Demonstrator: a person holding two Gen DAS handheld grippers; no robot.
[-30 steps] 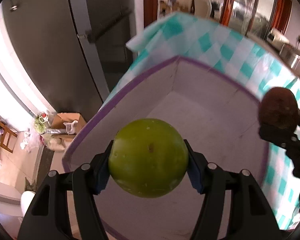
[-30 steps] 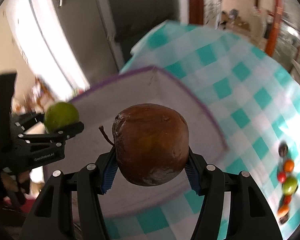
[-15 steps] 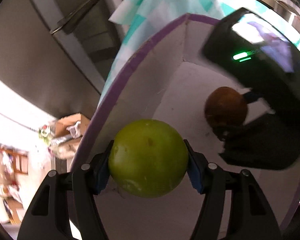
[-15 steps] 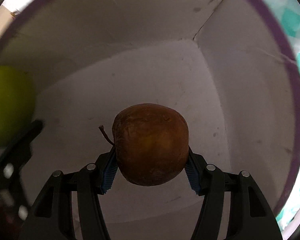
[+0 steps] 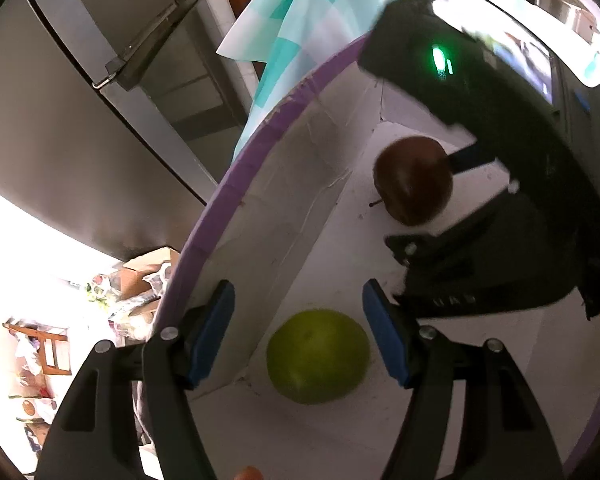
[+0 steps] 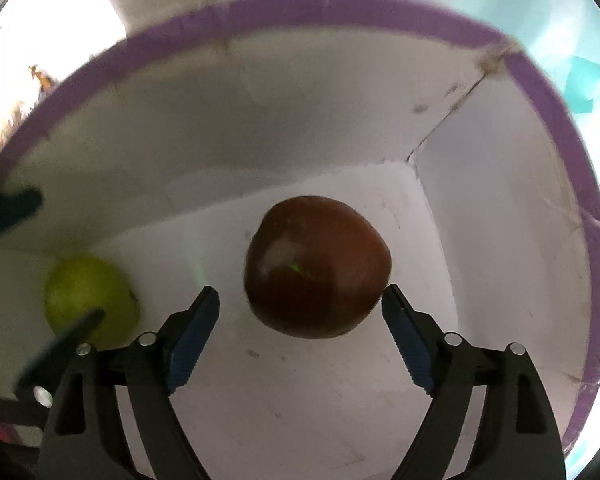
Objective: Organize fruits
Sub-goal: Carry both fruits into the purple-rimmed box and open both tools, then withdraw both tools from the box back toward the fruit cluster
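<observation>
A white box with a purple rim holds both fruits. The green fruit lies on the box floor by the left wall, free below my open left gripper. It also shows blurred in the right wrist view. The brown fruit lies on the box floor just beyond my open right gripper, free of the pads. In the left wrist view the brown fruit lies in front of the black right gripper body.
The box stands on a teal and white checked cloth. A grey fridge stands to the left beyond the box. Cardboard and clutter lie on the floor below. The right gripper's black body fills the box's right side.
Both grippers have opened and let go of their fruits. The green fruit and the brown fruit now lie on the box floor. Both grippers sit deeper over the box.
</observation>
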